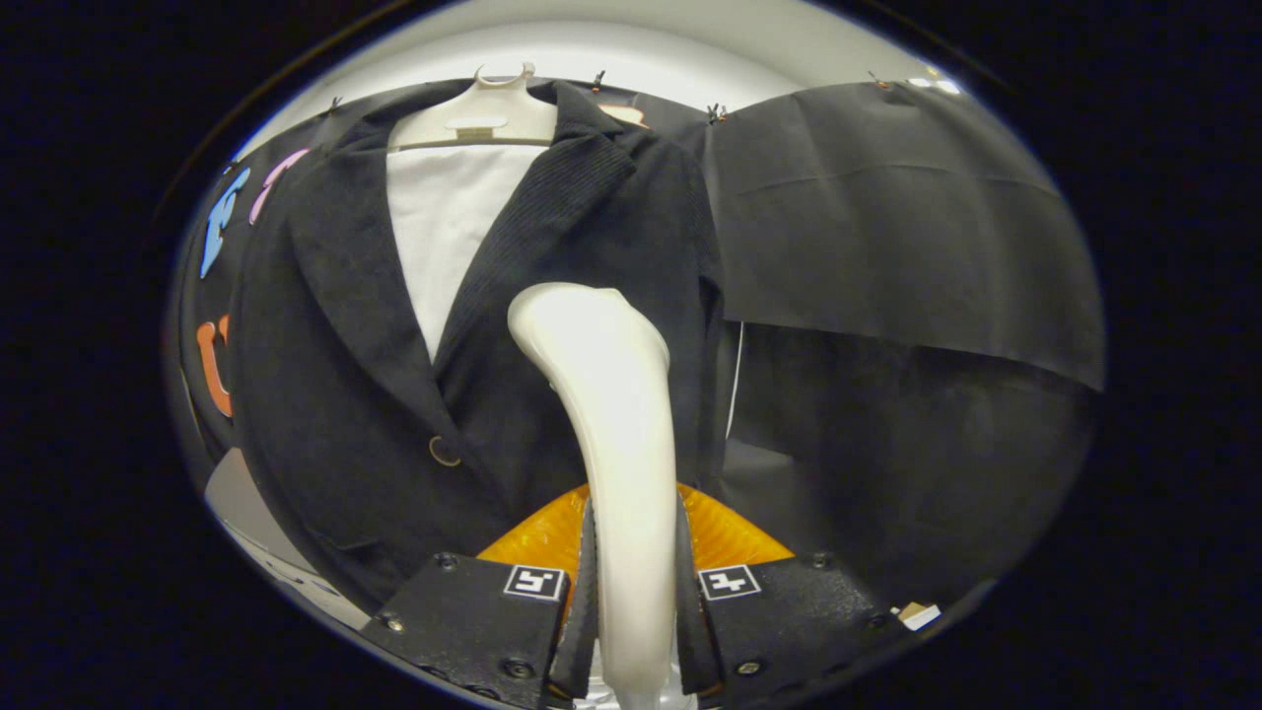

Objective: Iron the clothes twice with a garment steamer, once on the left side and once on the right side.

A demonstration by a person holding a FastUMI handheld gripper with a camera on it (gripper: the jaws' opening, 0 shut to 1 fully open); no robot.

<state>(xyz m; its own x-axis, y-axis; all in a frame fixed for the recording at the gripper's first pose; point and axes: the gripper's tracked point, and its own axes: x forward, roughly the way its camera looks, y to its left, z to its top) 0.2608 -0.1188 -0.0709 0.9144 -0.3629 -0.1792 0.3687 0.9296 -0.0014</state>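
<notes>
While hand-held gripper [631, 582] clamps steamer [601, 394], head meets jacket [375, 375] front.

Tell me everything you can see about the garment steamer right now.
The garment steamer is glossy cream-white, plastic by its look. Its slim handle is pinched between both fingers of the tongs, rising upright and bending into a broader rounded head. The head sits in front of the dark jacket on its hanger, on the panel beside the button; whether it touches the fabric is unclear. No steam shows.
</notes>
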